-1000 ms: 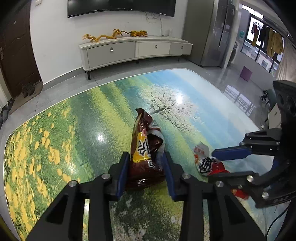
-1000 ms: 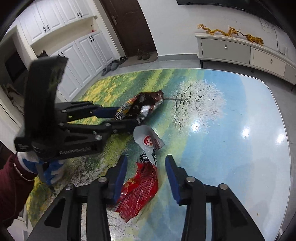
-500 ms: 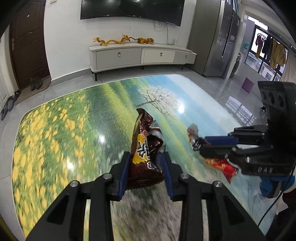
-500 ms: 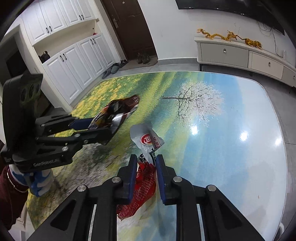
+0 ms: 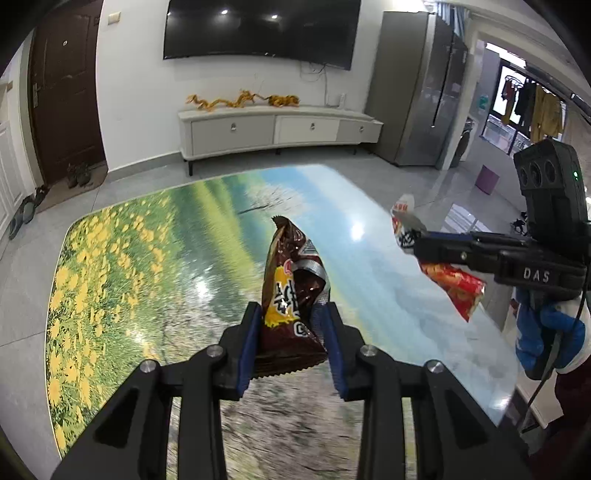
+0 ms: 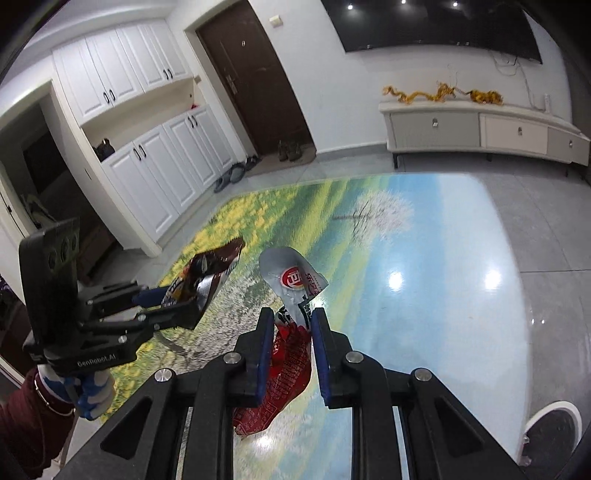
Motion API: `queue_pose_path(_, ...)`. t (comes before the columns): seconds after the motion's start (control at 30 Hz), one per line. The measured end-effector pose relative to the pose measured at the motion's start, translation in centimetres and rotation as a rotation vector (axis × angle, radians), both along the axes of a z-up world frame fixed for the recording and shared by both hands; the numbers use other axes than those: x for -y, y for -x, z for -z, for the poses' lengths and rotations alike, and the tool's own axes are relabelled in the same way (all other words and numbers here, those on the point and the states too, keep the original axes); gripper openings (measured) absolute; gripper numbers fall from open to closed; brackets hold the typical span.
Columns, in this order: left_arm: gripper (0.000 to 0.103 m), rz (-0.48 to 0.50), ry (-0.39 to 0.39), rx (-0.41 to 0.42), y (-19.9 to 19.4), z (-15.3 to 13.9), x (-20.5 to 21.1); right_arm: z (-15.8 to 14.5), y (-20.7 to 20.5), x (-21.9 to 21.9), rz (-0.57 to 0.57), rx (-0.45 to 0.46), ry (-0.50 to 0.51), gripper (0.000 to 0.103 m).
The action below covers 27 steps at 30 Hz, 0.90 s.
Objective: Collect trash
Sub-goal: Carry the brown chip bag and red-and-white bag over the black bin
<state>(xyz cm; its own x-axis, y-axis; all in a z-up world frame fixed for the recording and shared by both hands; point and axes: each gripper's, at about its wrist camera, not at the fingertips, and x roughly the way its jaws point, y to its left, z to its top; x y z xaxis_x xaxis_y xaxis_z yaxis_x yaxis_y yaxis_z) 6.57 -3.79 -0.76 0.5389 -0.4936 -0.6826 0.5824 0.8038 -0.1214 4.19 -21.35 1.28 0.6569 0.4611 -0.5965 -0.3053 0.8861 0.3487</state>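
Observation:
My left gripper is shut on a brown and yellow snack bag and holds it upright above the glossy table with the landscape print. My right gripper is shut on a red and silver snack wrapper, lifted off the table. The right gripper with the red wrapper shows at the right of the left wrist view. The left gripper with the brown bag shows at the left of the right wrist view.
A white TV cabinet stands against the far wall under a wall TV. A dark door and white cupboards are at the left. A round white-rimmed bin is on the floor at lower right.
My right gripper closed on the red wrapper and lifted it off the table. Both grippers rose, each carrying its bag higher above the table.

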Motion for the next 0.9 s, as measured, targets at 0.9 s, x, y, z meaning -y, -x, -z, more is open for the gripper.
queue_pose_path(0.9,0.032,0.458,-0.017,-0.157,7.7,2.2,33.5,5.0,13.1,29.2,0.599,-0.093,-0.005,0.020)
